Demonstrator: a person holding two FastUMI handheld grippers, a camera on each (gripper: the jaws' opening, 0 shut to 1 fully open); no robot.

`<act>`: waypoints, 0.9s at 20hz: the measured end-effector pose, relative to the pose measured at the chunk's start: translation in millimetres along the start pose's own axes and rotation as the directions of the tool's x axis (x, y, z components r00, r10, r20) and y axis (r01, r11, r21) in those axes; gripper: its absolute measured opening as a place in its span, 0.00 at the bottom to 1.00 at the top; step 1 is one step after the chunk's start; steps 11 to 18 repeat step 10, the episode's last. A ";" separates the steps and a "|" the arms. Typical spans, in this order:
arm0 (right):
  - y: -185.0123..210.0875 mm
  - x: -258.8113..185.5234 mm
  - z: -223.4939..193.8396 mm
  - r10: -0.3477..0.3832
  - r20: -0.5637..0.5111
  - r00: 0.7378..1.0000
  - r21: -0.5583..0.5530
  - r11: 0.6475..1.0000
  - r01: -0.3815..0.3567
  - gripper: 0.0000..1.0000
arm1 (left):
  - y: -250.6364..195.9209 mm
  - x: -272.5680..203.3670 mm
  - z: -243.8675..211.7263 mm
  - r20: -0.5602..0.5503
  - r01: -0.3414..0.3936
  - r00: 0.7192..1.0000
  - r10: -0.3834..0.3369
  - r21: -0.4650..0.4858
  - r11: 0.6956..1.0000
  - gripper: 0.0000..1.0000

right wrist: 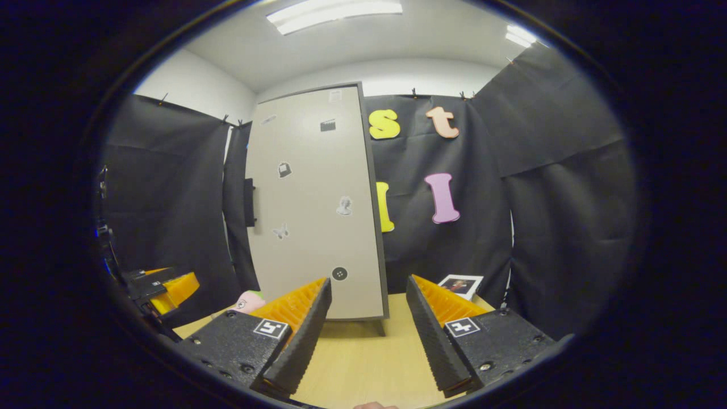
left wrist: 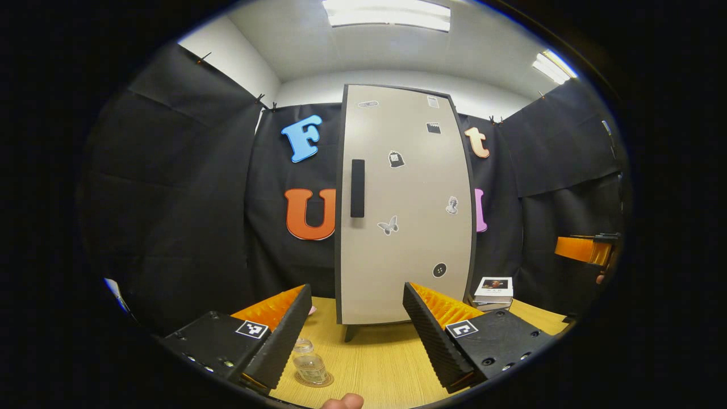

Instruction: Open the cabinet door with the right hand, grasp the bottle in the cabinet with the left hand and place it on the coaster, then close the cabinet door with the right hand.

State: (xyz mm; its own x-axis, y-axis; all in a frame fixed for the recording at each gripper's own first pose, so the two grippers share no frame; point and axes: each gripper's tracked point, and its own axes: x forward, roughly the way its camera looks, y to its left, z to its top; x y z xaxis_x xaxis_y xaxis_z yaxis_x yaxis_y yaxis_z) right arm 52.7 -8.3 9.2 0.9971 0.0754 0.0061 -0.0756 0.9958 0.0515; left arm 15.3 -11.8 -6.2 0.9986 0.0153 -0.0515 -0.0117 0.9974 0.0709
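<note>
In the left gripper view, the left gripper hung with its jaws spread wide and nothing between them. Just beside its left finger, low on the table, the bottle stood upright on the coaster. Behind, the cabinet had its door shut, the handle near the left edge, and a small box sat to its right. In the right gripper view, the right gripper was likewise wide open and empty, facing the cabinet's right edge.
</note>
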 end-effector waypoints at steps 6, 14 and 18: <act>0.7 -5.7 1.4 -0.001 0.000 1.000 -0.002 1.000 0.001 0.86 | 0.2 -3.0 -0.5 0.001 0.002 1.000 -0.002 0.000 1.000 0.98; 4.1 -6.2 0.5 0.007 -0.010 1.000 -0.005 1.000 -0.007 0.86 | -0.3 -5.7 1.4 0.005 0.008 1.000 -0.008 0.003 1.000 0.98; 4.1 -6.2 0.5 0.007 -0.010 1.000 -0.005 1.000 -0.007 0.86 | -0.3 -5.7 1.4 0.005 0.008 1.000 -0.008 0.003 1.000 0.98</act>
